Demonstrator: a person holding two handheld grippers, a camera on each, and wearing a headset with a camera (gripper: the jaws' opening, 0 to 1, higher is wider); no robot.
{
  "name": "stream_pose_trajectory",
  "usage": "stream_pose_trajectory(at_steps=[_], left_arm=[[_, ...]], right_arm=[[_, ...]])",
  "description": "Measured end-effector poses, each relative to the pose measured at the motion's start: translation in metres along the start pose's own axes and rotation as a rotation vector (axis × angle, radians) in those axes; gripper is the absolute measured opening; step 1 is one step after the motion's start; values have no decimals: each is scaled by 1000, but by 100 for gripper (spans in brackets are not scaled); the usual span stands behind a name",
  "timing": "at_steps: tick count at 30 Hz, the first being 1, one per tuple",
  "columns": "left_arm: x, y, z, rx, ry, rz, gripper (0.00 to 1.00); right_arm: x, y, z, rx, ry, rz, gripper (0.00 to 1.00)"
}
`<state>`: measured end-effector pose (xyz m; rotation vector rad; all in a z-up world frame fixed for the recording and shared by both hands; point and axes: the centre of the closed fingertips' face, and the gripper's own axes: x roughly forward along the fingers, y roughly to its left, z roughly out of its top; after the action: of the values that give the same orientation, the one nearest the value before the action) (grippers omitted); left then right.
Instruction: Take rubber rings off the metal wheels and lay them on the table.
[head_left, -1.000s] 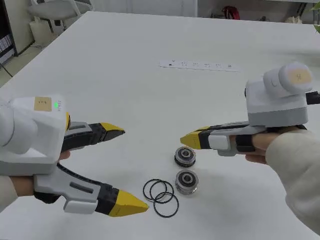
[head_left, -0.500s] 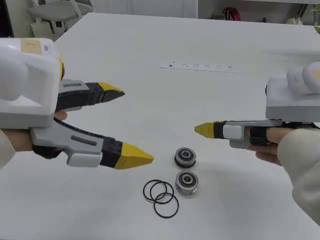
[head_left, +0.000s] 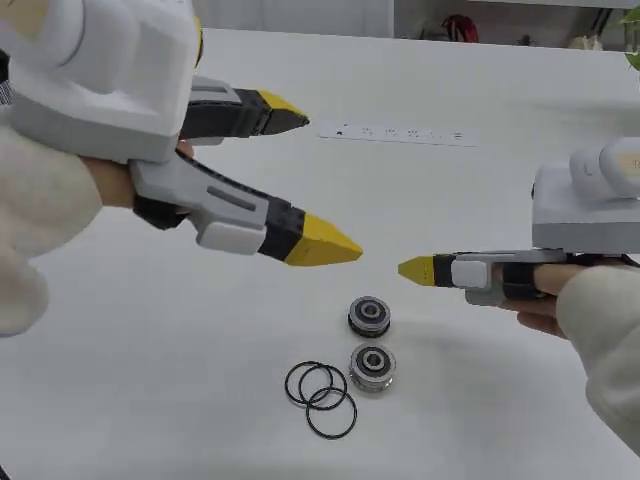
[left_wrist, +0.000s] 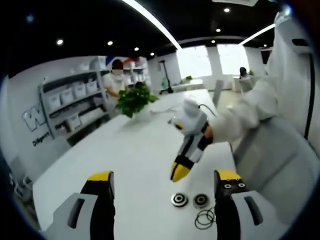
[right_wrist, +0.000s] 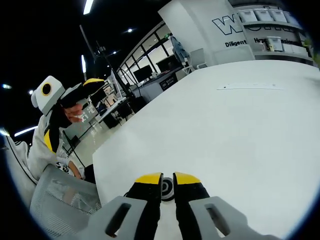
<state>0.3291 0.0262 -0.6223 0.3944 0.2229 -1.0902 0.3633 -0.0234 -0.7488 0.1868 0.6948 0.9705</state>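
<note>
Two small metal wheels lie on the white table (head_left: 200, 330): the far wheel (head_left: 369, 315) has a dark rim, the near wheel (head_left: 373, 365) looks more silver. Three black rubber rings (head_left: 320, 396) lie overlapping just left of the near wheel. My left gripper (head_left: 305, 178) hangs open high above the table, left of the wheels, nothing between its fingers. My right gripper (head_left: 415, 268) is shut and empty, hovering just right of and above the far wheel. In the left gripper view, the wheels (left_wrist: 179, 200) and rings (left_wrist: 205, 218) lie below the right gripper (left_wrist: 179, 171). A wheel (right_wrist: 166, 189) peeks past the shut right gripper (right_wrist: 167, 179).
A white power strip (head_left: 398, 133) lies flat further back on the table. A potted plant (left_wrist: 134, 100) stands at the table's far end, with shelves and a person behind it. Chairs stand beyond the table's left edge.
My left gripper has risen well above the table and moved toward the right, staying open. The right gripper has drawn back slightly to the right. Wheels and rings have not moved.
</note>
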Motion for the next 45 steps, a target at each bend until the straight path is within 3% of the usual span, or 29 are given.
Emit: stream_pose_trajectory(at_steps=[4,6,11,14,18,21,26,34,45], left_arm=[[12,5,7,11,-16,-14,81],[20,9,6,17,-19,-8,79],[38,8,-17,40,36,-18,75],[43,5,-26,33,38,-24,73],[50,-1,-29,9,18,-32,69],[57,-3,-39,-13,10,-24,64],[65,-5,-58,-22,30,-13,63],[74,-10,-77,-43,60,-20,56],[85,-22,-96,-73,78,-44,44]], right_arm=[[1,-2,-4,-5,13,-4,6],[1,-3,-7,-11,28,-10,5],[2,-5,-11,-14,42,-11,5],[3,-6,-14,-20,54,-13,6],[4,-8,-18,-33,70,-13,6],[5,-9,-23,-51,91,-16,6],[8,-9,-33,-84,134,-15,7],[10,-6,-40,-124,166,-6,9],[16,-2,-52,-187,211,8,12]])
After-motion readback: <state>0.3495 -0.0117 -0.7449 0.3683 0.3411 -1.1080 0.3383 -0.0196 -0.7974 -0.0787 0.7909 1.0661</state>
